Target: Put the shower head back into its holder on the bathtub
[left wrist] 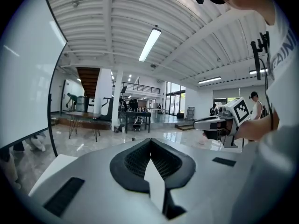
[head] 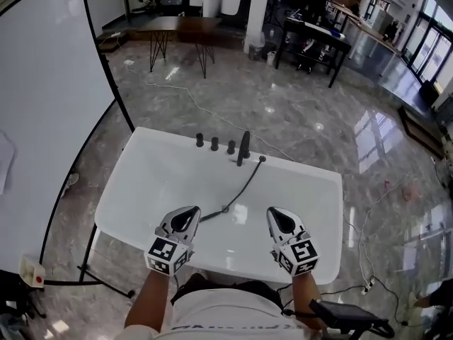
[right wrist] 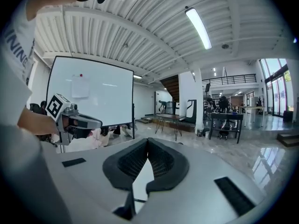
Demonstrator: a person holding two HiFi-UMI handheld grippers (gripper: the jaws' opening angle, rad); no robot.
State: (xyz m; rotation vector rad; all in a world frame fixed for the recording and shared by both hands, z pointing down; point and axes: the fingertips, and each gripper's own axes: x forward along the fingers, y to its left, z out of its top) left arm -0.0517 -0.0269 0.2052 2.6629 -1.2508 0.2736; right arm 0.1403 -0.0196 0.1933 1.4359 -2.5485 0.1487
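The shower head (head: 209, 217) lies inside the bathtub (head: 152, 147), a slim black piece on the smooth white floor of the tub, close to the near rim and just beside the tip of the left gripper (head: 187, 214). I can't tell whether the two touch. Its thin black hose (head: 245, 185) runs away from it in a gentle curve, up the inner wall to a small round fitting (head: 262, 159) on the far rim.

Along that far rim stand three short black knobs (head: 214, 144) in a row and one taller upright black fitting (head: 243, 147). Which part is the holder I cannot make out from here.

The left gripper (left wrist: 150, 143) is closed, its ribbed black pads meeting at the tip. The right gripper (right wrist: 147, 143) is closed the same way and hangs over the near rim, well apart from the shower head (head: 279, 217). Both have matte grey shells and carry cubes with black-and-white square markers.

The tub is a rounded rectangle, glossy white. It stands on a polished grey marbled floor (head: 297, 98) with thin cables (head: 361, 232) lying across it. A large white panel (head: 42, 119) in a curved black frame stands to the left.
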